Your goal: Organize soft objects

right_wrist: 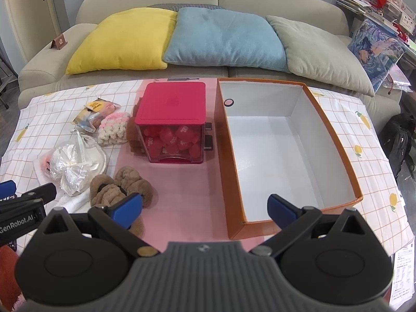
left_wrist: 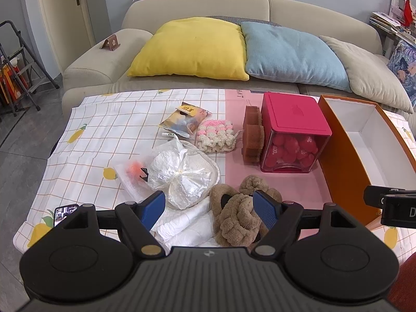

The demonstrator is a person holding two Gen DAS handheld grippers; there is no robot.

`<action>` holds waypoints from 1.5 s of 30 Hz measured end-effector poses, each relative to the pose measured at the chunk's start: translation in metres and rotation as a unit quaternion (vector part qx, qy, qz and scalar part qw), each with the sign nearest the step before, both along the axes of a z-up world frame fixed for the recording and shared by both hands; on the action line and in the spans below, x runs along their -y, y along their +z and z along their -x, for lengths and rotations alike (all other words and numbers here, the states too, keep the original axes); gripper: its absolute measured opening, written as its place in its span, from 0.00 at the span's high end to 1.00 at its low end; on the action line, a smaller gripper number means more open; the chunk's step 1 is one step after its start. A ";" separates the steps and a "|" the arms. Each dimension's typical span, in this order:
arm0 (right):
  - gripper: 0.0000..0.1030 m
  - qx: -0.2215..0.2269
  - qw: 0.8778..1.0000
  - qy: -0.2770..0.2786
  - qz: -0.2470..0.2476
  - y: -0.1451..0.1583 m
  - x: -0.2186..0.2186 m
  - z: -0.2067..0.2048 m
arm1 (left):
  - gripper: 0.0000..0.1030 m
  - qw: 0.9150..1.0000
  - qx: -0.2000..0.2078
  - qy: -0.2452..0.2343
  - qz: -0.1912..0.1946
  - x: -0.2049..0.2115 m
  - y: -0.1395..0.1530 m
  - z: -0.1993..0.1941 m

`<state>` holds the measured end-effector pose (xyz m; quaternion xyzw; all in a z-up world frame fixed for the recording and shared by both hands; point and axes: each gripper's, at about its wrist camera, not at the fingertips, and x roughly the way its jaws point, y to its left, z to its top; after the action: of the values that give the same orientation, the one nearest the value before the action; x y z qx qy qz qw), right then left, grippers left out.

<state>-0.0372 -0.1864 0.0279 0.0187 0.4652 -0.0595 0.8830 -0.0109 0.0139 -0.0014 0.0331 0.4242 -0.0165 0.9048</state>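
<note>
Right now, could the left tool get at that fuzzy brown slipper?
Probably yes: the left tool is open, its fingers either side of the brown slipper, with nothing lying on top of it.

"GenRobot.AI" stands in white on the black left gripper body at nine o'clock. "400" marks the red soft pieces inside the clear red-lidded box.

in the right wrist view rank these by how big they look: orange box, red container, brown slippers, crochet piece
1. orange box
2. red container
3. brown slippers, though they lie nearer the camera than the container, so true size is unsure
4. crochet piece
</note>
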 end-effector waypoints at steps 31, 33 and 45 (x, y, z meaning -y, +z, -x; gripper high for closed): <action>0.03 -0.013 1.000 -0.004 -0.018 -0.016 0.010 -0.002 | 0.12 1.000 -0.018 -0.002 0.003 -0.008 -0.008 -0.003; 0.03 0.009 1.000 0.008 -0.017 -0.014 0.006 0.002 | 0.12 1.000 -0.019 -0.003 0.009 -0.009 -0.009 -0.004; 0.44 0.016 0.989 0.125 -0.081 -0.051 -0.029 -0.020 | 0.69 0.994 -0.054 -0.052 0.078 -0.043 -0.048 -0.011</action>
<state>-0.0172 -0.1571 -0.0228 0.0331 0.4528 0.0899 0.8864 0.0005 0.0573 -0.0494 -0.0171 0.4674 -0.0981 0.8784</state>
